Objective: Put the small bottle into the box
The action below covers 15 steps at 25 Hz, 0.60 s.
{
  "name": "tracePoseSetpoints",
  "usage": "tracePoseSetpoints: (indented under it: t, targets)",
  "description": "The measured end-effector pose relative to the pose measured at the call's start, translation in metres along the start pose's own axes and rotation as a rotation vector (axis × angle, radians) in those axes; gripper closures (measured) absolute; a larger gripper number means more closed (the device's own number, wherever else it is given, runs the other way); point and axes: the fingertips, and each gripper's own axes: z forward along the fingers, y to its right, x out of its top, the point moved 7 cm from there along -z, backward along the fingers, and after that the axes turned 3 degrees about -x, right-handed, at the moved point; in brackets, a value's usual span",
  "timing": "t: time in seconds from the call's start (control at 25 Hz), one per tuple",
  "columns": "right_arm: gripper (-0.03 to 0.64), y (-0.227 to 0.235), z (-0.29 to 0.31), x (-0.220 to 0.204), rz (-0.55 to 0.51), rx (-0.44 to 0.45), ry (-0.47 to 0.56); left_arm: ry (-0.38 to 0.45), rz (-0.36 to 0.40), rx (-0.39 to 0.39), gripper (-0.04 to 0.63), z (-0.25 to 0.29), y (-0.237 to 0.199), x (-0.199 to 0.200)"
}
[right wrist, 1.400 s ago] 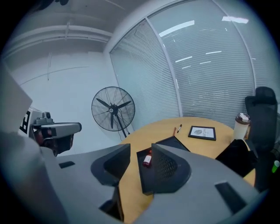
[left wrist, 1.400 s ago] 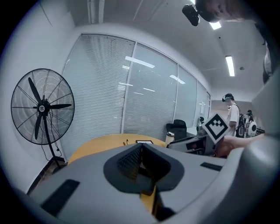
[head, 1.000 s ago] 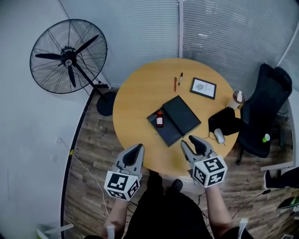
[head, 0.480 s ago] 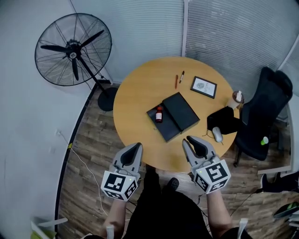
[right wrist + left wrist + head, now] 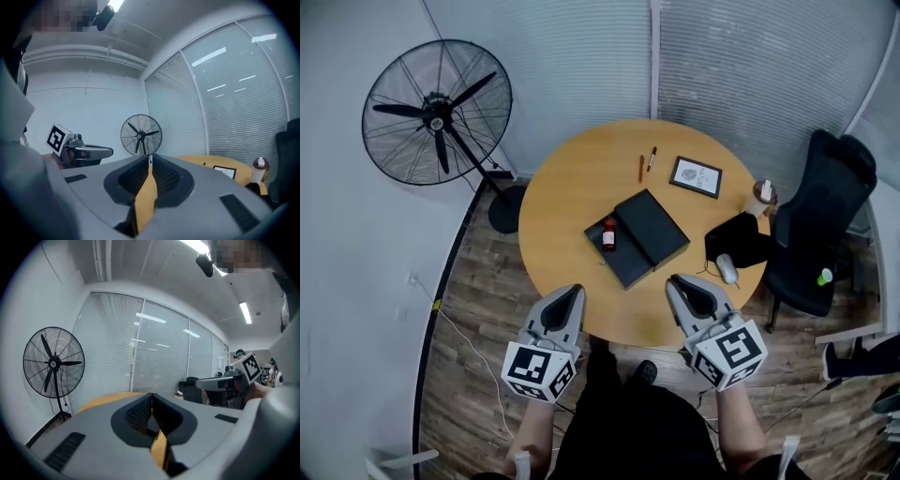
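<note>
Over the last second only the jaws of the right gripper point(image 5: 684, 285) have altered: they were seen wider apart before and are now closing, almost together, with nothing between them. The left gripper point(image 5: 571, 297) is held clenched and empty. The small bottle point(image 5: 607, 236) is seen upright in the left half of the opened box point(image 5: 649, 225), its place unchanged, so the placing is judged already done and the closing jaws are taken as idle, not as a grasp. Both grippers are kept on the near side of the box, well apart from it, at the edge of the table point(image 5: 567, 183). Beyond the box two pens point(image 5: 641, 169) and a framed picture point(image 5: 696, 176) are laid; to its right a black pouch point(image 5: 736, 244) and a mouse point(image 5: 727, 269) are seen. Nothing is found between the grippers and the box
</note>
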Motion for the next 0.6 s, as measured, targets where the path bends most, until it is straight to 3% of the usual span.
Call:
tracePoseSetpoints:
  t: [0.6]
  targets:
    - [0.605, 0.006, -0.012, -0.002, 0.021, -0.013, 0.003, -0.017, -0.003, -0.019, 0.598, 0.006, 0.01, -0.003]
